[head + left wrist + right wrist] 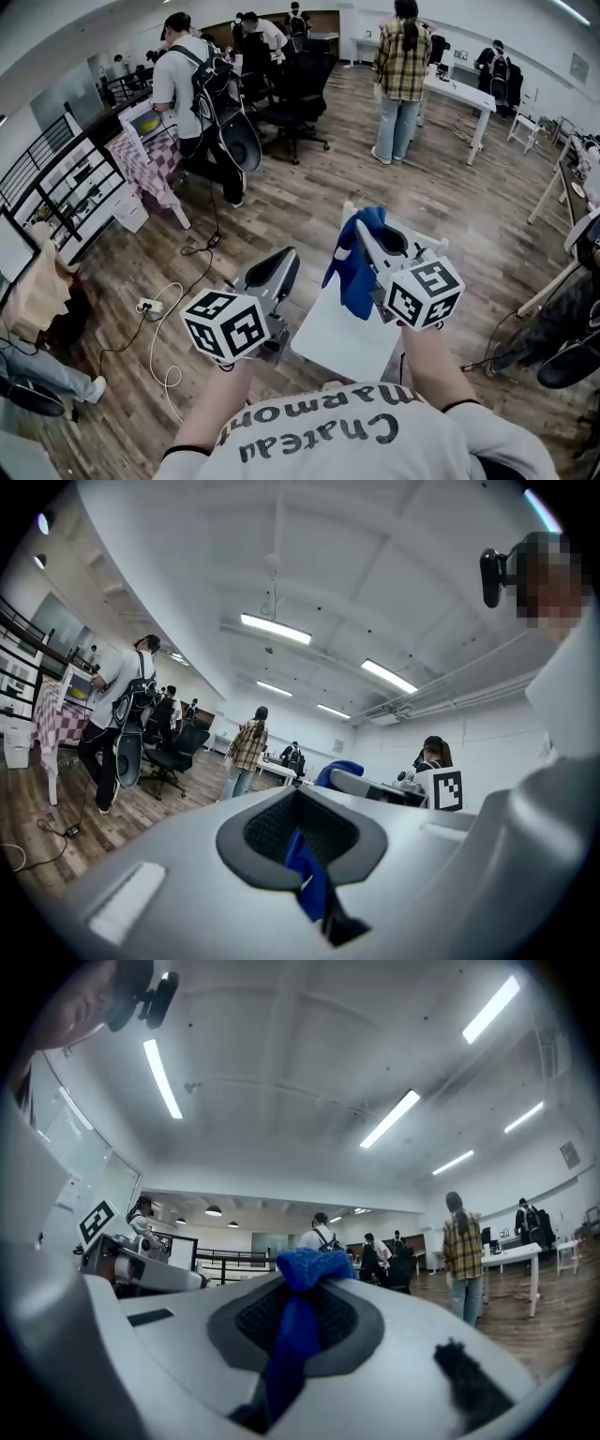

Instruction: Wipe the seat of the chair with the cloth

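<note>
Right gripper (367, 234): jaws clamped on the blue cloth (354, 272). The right gripper view shows the fabric pinched in the seam between the dark pads, with a knitted bunch standing proud above them. In the head view the rest of the cloth hangs down beside the gripper's body, above the far part of the chair seat (337, 345). Whether it touches the seat cannot be made out.

Left gripper (279, 267): jaws together. The left gripper view shows a thin blue sliver in the seam between them – what it is cannot be determined. In the head view this gripper stands just left of the seat's edge, apart from the cloth and level with the right gripper.

Chair seat: a plain white panel directly below the right gripper, close in front of the person.

Surroundings: wood-plank floor (309, 211). A white power strip (145, 305) and its cable lie to the left. A black office chair (298, 103) stands further off, near a person in a white shirt with a backpack (192, 89). A person in a plaid shirt (401, 80) stands beside a white table (461, 94) – others are in the background.
</note>
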Tool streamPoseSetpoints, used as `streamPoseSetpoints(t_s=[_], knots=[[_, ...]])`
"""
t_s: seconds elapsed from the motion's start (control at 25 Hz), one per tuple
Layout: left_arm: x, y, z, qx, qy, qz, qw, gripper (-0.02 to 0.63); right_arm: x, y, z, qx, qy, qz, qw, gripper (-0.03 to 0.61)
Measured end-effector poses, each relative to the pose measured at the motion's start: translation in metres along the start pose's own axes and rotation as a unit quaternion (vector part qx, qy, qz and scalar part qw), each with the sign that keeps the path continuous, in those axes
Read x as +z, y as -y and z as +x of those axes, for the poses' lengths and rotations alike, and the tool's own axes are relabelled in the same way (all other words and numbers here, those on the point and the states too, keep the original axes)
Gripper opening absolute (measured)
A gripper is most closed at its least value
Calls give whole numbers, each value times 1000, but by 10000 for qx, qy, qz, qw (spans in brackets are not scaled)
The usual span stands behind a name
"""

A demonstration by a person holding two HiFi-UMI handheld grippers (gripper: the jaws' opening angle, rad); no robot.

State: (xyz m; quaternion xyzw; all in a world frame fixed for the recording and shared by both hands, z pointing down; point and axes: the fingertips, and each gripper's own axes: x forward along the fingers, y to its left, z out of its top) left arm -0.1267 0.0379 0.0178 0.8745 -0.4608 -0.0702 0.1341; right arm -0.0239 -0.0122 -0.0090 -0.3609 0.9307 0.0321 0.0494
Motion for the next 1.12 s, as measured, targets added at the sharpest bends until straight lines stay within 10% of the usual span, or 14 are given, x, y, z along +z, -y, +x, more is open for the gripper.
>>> streamPoseSetpoints(t_s=[1.12], knots=[[-26,12,-86,-61,-104,180,9998,8,-23,-84,-44,-364,-361,-25,9987,32]])
